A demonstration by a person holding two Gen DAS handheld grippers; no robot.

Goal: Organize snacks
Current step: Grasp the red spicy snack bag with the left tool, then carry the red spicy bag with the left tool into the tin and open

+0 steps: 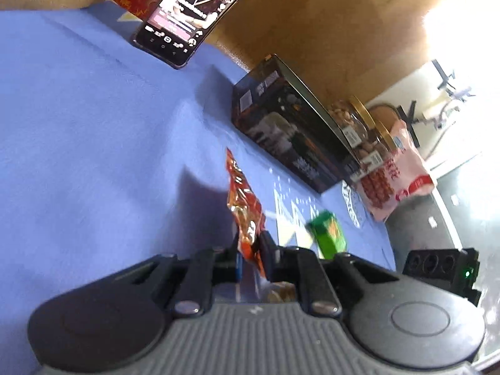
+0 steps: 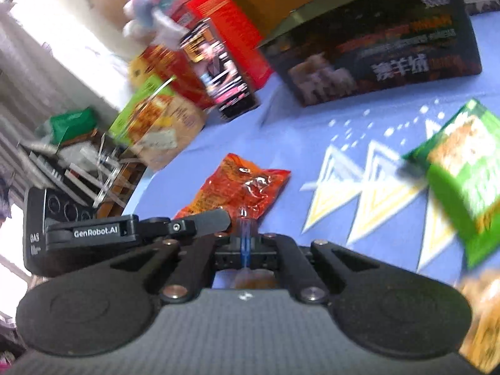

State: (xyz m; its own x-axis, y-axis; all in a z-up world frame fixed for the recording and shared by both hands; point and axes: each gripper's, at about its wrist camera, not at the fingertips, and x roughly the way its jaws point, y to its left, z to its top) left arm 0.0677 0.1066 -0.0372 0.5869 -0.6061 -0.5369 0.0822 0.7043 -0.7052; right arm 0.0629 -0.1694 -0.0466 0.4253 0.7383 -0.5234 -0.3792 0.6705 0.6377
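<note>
The left claw [image 1: 250, 247] is clenched on a crinkly orange foil snack packet [image 1: 243, 206], held above the blue-clothed desk [image 1: 93, 125]. The right claw [image 2: 245, 234] is pressed closed, empty, its tips beside that packet; a green snack bag [image 2: 462, 172] lies nearby.

A lit phone [image 1: 195, 12] leans on the blue tablecloth [image 1: 78, 125] near a plush toy [image 2: 159, 6].

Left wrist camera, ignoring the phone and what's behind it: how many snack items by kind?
Bags: 3 (crinkly orange-red foil packet in the left claw, green packet, pink-and-white pouch)
Jars: 2 (nearer gold-lidded clear jar, farther gold-lidded clear jar)
Boxes: 1 (large black carton)
Total: 6
</note>
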